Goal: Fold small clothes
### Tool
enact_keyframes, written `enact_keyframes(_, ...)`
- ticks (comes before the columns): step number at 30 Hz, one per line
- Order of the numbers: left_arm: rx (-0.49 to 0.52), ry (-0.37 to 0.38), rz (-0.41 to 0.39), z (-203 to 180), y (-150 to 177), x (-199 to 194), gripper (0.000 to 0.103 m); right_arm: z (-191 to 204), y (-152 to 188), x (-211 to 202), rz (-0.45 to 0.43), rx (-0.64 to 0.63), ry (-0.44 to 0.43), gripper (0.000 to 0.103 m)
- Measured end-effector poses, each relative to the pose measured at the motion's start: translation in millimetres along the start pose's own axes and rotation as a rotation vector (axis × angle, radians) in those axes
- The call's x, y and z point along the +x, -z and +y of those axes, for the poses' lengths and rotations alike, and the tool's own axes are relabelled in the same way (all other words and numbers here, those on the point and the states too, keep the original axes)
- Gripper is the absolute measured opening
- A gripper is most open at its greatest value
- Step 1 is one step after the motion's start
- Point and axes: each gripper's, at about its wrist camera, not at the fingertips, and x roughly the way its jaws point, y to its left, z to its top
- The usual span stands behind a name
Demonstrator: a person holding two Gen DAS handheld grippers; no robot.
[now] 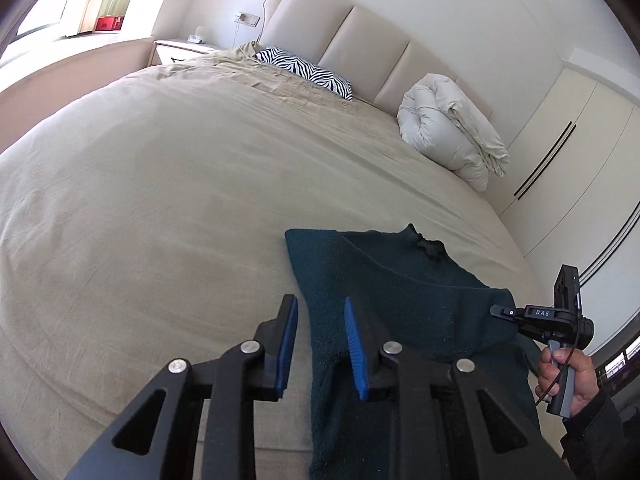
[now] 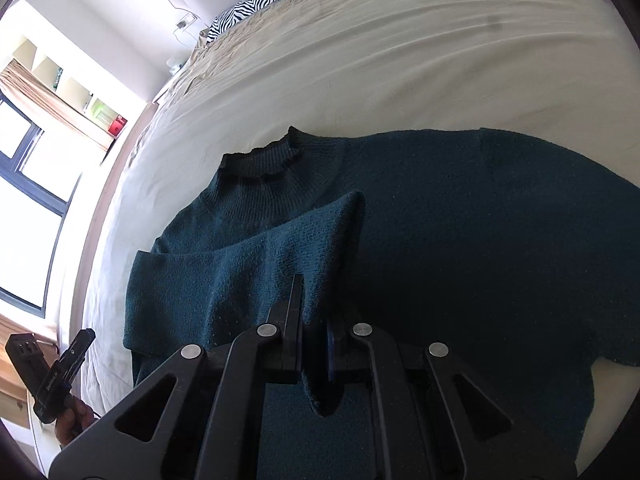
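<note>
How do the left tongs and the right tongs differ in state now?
The left tongs stand open with nothing between their blue pads, while the right tongs are shut on a fold of the dark teal sweater. The left tongs hover over the sweater's edge; the right tongs lift cloth. Both are black.

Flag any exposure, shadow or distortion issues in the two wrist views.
Left wrist view: heavy fisheye bulges the bed and darkens the corners; the window top left is blown out; the rest is evenly lit and sharp. Right wrist view: the windows on the left clip to white, and the dark teal sweater falls into deep shadow near the right gripper, losing knit detail.
</note>
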Motion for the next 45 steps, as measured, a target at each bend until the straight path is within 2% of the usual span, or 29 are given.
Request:
enact_keyframes(3,-0.043,0.043,0.004,3,-13,5,0.023,-20,-5,-3,0.000,0.015,0.033,0.007)
enact_keyframes(7,-0.039,0.066,0.029,-6,-22,20,0.022,-42,-4,1,-0.002,0.033,0.049,0.007)
enact_keyframes(12,-0.054,0.105,0.085,-12,-22,44,0.017,-46,-3,7,0.006,0.029,0.063,0.007)
enact_keyframes(23,-0.079,0.100,0.117,-4,-20,71,0.017,-66,3,8,0.018,0.069,0.069,0.007)
enact_keyframes(29,-0.066,0.109,0.116,-9,-26,83,0.017,-77,8,5,0.021,0.109,0.032,0.007)
enact_keyframes(35,-0.046,0.085,0.156,-9,-34,117,0.017,-81,5,12,0.042,0.131,0.016,0.007)
enact_keyframes(39,-0.092,0.083,0.238,6,-34,151,0.015,-91,6,17,0.043,0.174,-0.038,0.007)
enact_keyframes(41,-0.076,0.074,0.240,10,-31,161,0.005,-96,8,17,0.034,0.184,-0.070,0.007)
enact_keyframes(45,-0.119,0.118,0.246,18,-31,159,0.005,-109,13,16,0.021,0.230,-0.155,0.009)
